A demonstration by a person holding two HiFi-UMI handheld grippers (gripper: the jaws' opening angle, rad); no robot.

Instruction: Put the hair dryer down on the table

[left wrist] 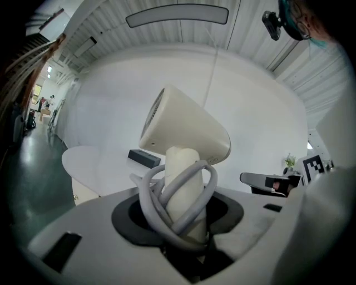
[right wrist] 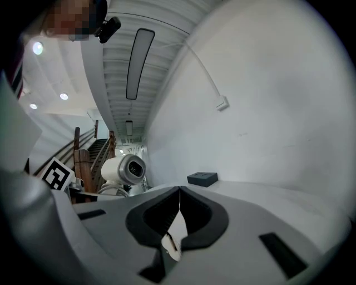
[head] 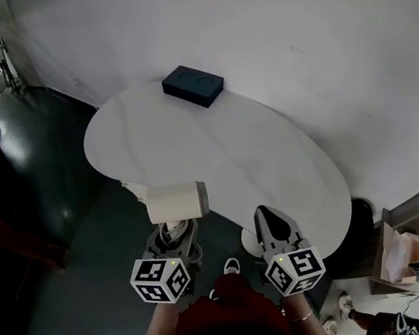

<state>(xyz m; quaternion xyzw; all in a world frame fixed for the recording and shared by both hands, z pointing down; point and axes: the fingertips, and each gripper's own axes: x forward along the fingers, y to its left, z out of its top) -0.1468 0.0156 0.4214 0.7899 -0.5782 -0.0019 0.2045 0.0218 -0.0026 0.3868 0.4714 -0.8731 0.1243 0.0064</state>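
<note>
A white rounded table [head: 215, 154] carries a dark rectangular box [head: 193, 85] at its far end. The cream plastic hair dryer [left wrist: 186, 131], grey cord [left wrist: 153, 203] looped round its handle, stands clamped in the left gripper [left wrist: 181, 222], seemingly just off the table's near edge. The right gripper's [right wrist: 179, 206] jaws meet, empty.

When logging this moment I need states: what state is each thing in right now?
hair dryer: held upright by its handle, off the table.
cord: wound round the handle.
left gripper: fingers shut on the hair dryer.
right gripper: fingers together, empty.
dark box: lying flat at the table's far end.
</note>
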